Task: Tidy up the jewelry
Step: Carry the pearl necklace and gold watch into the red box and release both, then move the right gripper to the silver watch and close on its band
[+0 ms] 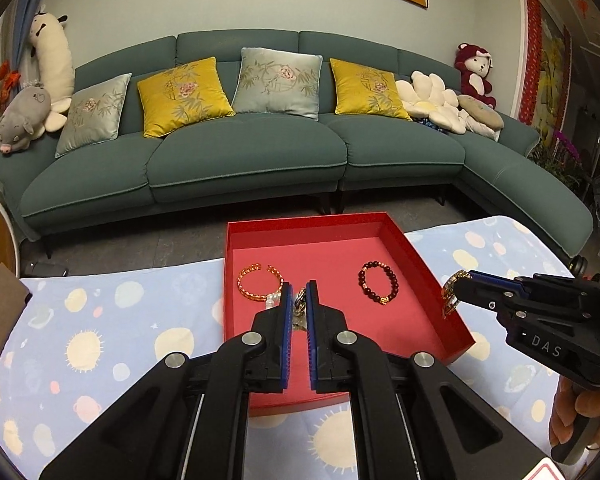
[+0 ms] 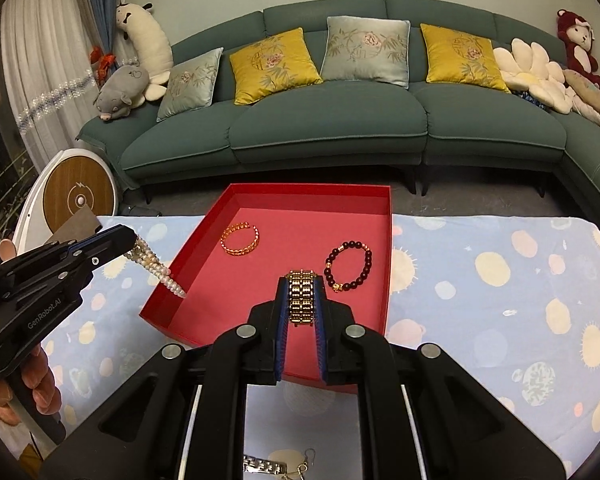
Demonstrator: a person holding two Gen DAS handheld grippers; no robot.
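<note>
Gold links catch the light as the right gripper (image 2: 301, 294), closed on a metal watch band (image 2: 301, 300), holds it over the near half of an open red box (image 2: 389, 240) on a table (image 2: 500, 280) draped in a sun-and-planet cloth. Opposite it, the left gripper (image 1: 299, 294) is clamped on a pearl necklace (image 2: 156, 266), whose doubled strands dangle over the box's left wall. Two pieces already lie on the box floor, well apart: an amber bead bracelet (image 2: 240, 239) toward the back left and a dark bead bracelet (image 2: 349, 266) to the right. More jewelry, a silvery band and an earring, shows at the bottom edge of the right wrist view.

The watch band looks the heavier load, its jointed links stiff across the width but free to fold along the length, and smooth enough to slide in the pads; a squeeze across its flat sides near the middle seems the safest hold. The necklace looks light and limp, will swing as it is carried, and its thread could snap if snagged on the wall. A pinch on the bunched strands suits it, and lowering the hanging end first should let it coil down.
</note>
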